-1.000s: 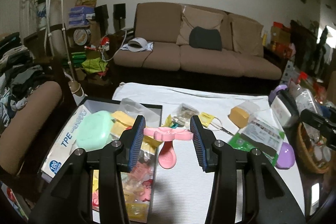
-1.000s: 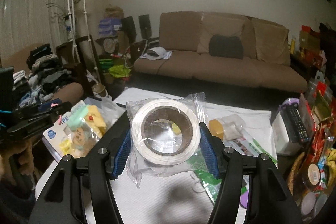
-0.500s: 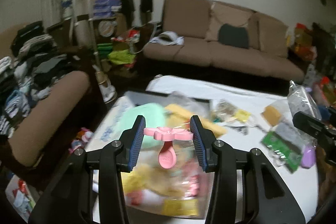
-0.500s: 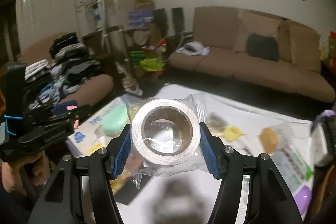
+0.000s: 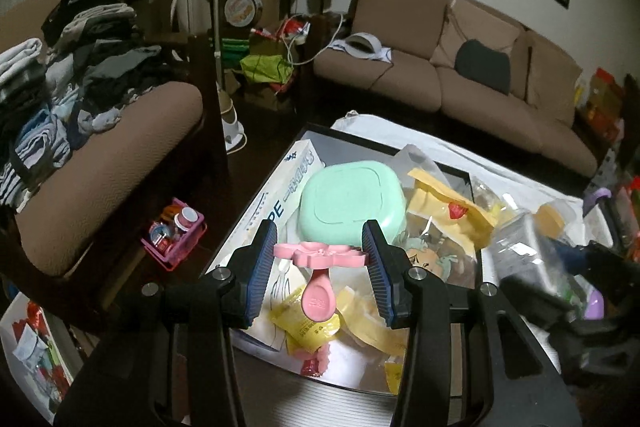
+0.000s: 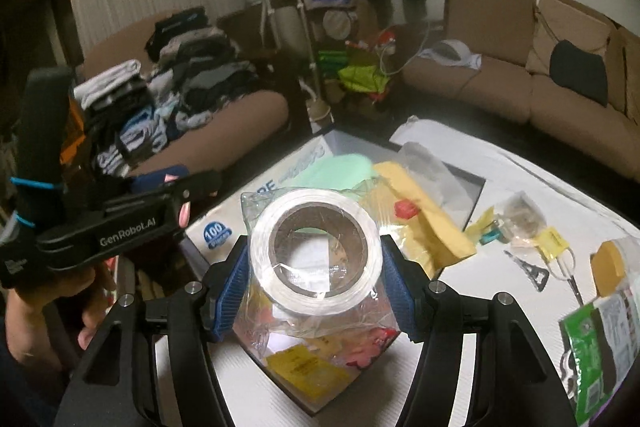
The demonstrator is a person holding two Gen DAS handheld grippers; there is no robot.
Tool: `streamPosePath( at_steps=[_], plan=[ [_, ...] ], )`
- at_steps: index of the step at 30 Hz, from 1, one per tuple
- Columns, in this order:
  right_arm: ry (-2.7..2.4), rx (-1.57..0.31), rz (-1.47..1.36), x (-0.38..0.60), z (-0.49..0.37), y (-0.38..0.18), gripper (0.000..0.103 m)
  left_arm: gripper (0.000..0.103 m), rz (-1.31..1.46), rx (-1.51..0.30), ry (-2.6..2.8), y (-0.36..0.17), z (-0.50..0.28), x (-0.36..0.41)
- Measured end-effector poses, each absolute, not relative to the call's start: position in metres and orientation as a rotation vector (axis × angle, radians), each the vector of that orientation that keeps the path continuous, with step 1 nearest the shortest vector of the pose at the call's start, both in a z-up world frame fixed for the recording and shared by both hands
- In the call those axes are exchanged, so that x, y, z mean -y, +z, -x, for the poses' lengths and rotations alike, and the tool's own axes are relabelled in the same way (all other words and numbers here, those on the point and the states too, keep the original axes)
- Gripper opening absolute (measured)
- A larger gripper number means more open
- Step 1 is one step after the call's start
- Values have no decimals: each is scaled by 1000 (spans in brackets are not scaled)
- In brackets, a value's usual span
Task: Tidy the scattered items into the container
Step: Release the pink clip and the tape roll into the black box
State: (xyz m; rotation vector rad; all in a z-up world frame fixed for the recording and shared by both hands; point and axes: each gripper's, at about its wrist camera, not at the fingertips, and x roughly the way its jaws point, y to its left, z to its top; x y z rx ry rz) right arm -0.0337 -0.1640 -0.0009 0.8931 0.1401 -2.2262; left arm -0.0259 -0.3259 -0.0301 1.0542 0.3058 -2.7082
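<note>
— Two loads: what are you holding?
— Your left gripper (image 5: pixel 320 273) clamps the pink spoon (image 5: pixel 319 281) above the container (image 5: pixel 384 147); your right gripper (image 6: pixel 314 285) squeezes the bagged tape roll (image 6: pixel 314 253) over its yellow packets (image 6: pixel 420 223).

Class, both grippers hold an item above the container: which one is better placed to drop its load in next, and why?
Probably left: the left gripper holds the pink spoon directly above the container. The right gripper's bagged tape roll hangs nearer its front edge.
</note>
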Motion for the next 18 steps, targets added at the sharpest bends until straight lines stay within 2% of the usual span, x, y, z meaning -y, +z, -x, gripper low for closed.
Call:
streamPosePath(
  at_steps=[7,8,9,10,11,15,18],
  plan=[
    [-2208,-163,-911,161,36,-8,69,42,-1079,-297,-2703,-32,31,318],
    [-2212,-168,-905,160,36,-7,78,46,-1081,-289,-2694,-32,31,317],
    [-2219,-174,-896,159,35,-7,85,67,-1074,-266,-2676,-32,32,316],
    [-2226,-176,-882,156,35,-5,95,81,-1055,-243,-2655,-32,32,315],
    [-2239,-179,-870,154,36,-4,96,99,-1003,-203,-2622,-29,31,312],
    [-2297,-192,-859,136,41,2,97,102,-946,-212,-2630,-23,28,310],
    [-2325,-108,-875,106,50,6,97,102,-946,-239,-2635,-22,31,311]
  ],
)
